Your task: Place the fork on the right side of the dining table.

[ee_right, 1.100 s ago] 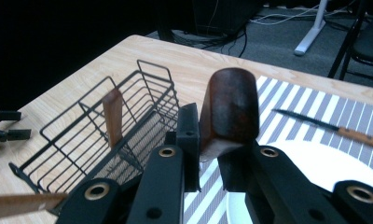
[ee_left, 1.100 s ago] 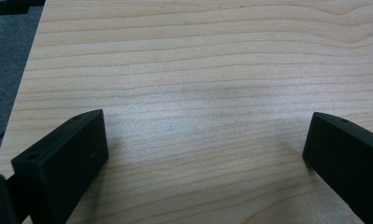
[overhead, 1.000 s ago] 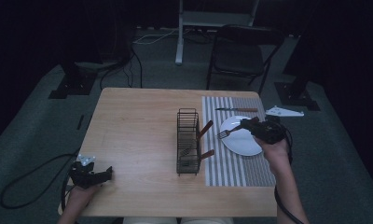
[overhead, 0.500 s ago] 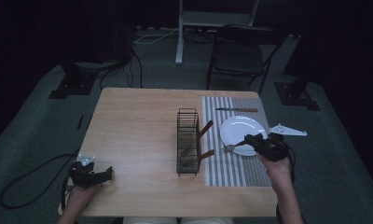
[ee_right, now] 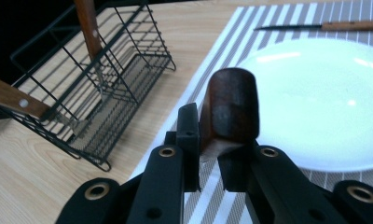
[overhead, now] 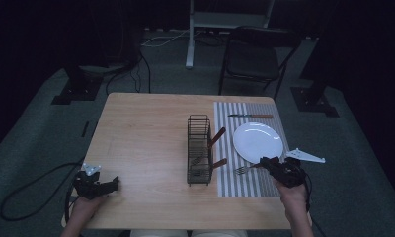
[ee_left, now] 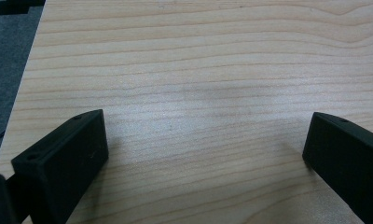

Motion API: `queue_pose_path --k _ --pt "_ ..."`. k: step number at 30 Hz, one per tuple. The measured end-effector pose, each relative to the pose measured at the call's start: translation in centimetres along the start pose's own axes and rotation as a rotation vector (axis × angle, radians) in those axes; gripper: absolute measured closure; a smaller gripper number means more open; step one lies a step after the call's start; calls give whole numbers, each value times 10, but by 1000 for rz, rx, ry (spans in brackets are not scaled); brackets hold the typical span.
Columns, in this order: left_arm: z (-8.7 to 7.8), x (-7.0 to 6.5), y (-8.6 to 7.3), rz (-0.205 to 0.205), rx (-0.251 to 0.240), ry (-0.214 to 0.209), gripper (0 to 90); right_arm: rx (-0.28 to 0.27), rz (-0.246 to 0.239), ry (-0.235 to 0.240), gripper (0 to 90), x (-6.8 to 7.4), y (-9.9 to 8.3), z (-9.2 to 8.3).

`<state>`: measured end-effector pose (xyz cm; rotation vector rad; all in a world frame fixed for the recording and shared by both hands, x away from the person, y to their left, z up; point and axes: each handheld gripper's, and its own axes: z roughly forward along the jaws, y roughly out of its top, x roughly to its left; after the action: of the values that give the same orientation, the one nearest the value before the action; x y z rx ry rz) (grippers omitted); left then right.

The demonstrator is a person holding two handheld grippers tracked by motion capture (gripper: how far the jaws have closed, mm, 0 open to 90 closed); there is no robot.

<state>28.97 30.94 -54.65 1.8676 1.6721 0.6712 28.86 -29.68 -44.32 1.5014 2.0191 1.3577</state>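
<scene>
My right gripper is shut on the dark wooden handle of a fork. The fork's tines point left, low over the striped placemat, just in front of the white plate. In the right gripper view the handle's end stands up between the pads of that gripper, with the plate behind it. Whether the fork touches the mat I cannot tell. My left gripper rests at the table's front left corner, open, its jaws wide apart over bare wood.
A black wire basket stands left of the mat and holds two wooden-handled utensils. A knife lies on the mat beyond the plate. A chair and stands are on the floor behind the table.
My right gripper has come down and toward the table's front with the fork, from over the plate to the mat in front of it. The left gripper has stayed put.
</scene>
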Motion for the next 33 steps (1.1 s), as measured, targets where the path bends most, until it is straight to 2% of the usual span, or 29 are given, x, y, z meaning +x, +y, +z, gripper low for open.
queue_pose_path --k 1,9,15,27,33 --pt "0 0 0 0 0 0 4 0 20 -15 806 -1 -5 -1" --pt "0 0 0 0 0 0 4 -14 54 -19 806 -2 -17 -7" --pt "0 0 0 0 0 0 4 -26 61 -13 806 2 -20 -11" --pt "-1 0 -1 -1 -1 0 4 -40 72 -17 806 9 -23 -7" --pt "-1 0 -1 -1 -1 0 4 -43 92 -10 805 6 -28 -6"
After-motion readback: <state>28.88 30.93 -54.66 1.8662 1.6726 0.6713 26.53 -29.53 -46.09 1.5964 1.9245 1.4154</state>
